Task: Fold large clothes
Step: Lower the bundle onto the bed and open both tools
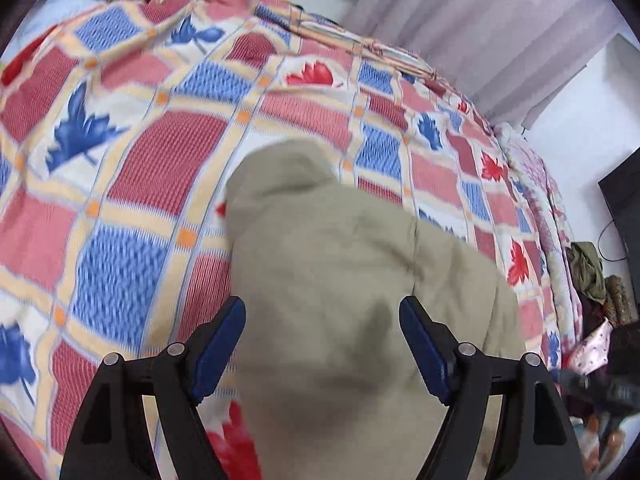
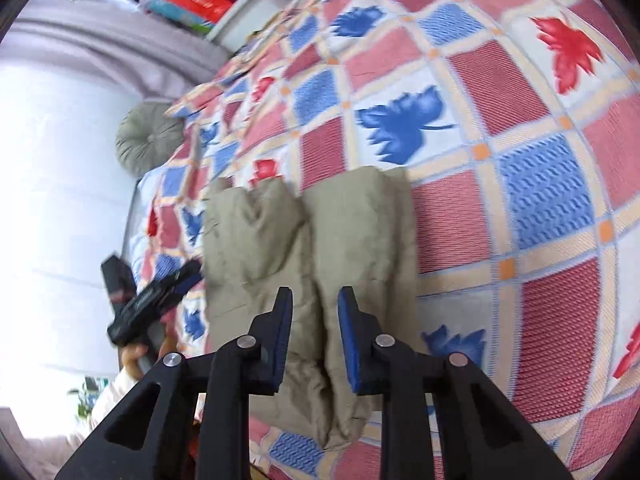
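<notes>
khaki folded garment (image 1: 352, 280) on the quilt (image 1: 140, 152) — both grippers' fingers (image 1: 224, 344) (image 2: 356, 344) apart, empty, above it

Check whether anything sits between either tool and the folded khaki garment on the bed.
Nothing visible does. The left tool and right tool both hang open directly over the folded khaki fabric garment, which lies alone on the patchwork leaf-print bedspread.

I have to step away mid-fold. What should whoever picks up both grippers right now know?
Left gripper: jaws wide open, holding nothing, above the garment.
Right gripper: jaws narrow but not pinching, over the middle crease.
The khaki garment lies folded into a long double strip on the patterned bedspread.
Done: lengthwise folds.
Left: probably one more fold across, then tidy.
</notes>
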`<state>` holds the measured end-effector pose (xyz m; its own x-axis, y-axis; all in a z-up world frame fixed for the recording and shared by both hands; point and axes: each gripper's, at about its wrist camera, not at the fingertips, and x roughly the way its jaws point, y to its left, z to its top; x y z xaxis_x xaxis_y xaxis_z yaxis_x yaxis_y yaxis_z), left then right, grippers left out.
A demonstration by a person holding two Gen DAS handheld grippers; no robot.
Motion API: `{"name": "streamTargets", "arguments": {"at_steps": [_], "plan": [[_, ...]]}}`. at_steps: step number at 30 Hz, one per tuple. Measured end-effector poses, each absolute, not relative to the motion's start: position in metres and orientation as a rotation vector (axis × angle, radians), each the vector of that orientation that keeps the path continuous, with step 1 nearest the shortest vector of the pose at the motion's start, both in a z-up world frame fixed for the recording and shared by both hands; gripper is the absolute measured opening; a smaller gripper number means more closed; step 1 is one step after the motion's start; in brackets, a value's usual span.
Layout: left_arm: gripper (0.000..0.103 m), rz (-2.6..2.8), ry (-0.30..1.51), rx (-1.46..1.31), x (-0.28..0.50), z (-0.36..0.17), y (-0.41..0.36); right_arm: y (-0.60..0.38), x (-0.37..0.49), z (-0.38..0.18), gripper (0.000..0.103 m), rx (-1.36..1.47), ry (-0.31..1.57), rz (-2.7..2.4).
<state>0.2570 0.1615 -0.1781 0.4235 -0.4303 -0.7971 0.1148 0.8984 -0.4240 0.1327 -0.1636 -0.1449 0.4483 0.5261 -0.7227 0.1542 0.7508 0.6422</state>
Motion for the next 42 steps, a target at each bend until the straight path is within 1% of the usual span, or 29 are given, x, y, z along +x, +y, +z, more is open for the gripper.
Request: {"name": "streamTargets", "arguments": {"at_steps": [1,2,4,8,10,12,16,20,26,30,31,32,42], "plan": [[0.08,-0.346,1.079,-0.309,0.267,-0.177,0.154,-0.171,0.123,-0.148,0.023,0.694,1.108,0.294],[0.08,-0.345,1.081,-0.274,0.276,-0.179,0.144,-0.143,0.142,-0.151,0.023,0.663,1.112,0.323],[0.08,-0.326,1.095,-0.201,0.291,-0.186,0.118,-0.109,0.153,-0.16,0.022,0.586,1.131,0.367],[0.08,-0.315,1.093,-0.12,0.285,-0.199,0.077,-0.076,0.151,-0.201,0.022,0.506,1.224,0.354],[0.08,-0.33,1.091,-0.082,0.277,-0.206,0.057,-0.072,0.138,-0.218,0.02,0.467,1.259,0.311],[0.08,-0.338,1.081,-0.01,0.268,-0.21,0.038,-0.081,0.124,-0.231,0.014,0.46,1.277,0.271],[0.08,-0.324,1.072,0.064,0.263,-0.215,0.017,-0.104,0.105,-0.247,0.012,0.498,1.283,0.214],[0.08,-0.305,1.078,0.077,0.261,-0.211,0.019,-0.111,0.104,-0.257,0.008,0.512,1.285,0.196],[0.08,-0.273,1.102,0.078,0.244,-0.189,0.032,-0.112,0.101,-0.254,0.008,0.541,1.299,0.19],[0.08,-0.272,1.124,0.083,0.225,-0.174,0.045,-0.118,0.096,-0.245,0.008,0.568,1.316,0.184],[0.08,-0.271,1.135,0.082,0.22,-0.171,0.048,-0.118,0.096,-0.242,0.009,0.572,1.318,0.183],[0.08,-0.271,1.147,0.079,0.214,-0.169,0.051,-0.117,0.097,-0.239,0.012,0.574,1.317,0.183],[0.08,-0.27,1.23,0.065,0.148,-0.157,0.079,-0.108,0.075,-0.216,0.013,0.56,1.389,0.138]]}}
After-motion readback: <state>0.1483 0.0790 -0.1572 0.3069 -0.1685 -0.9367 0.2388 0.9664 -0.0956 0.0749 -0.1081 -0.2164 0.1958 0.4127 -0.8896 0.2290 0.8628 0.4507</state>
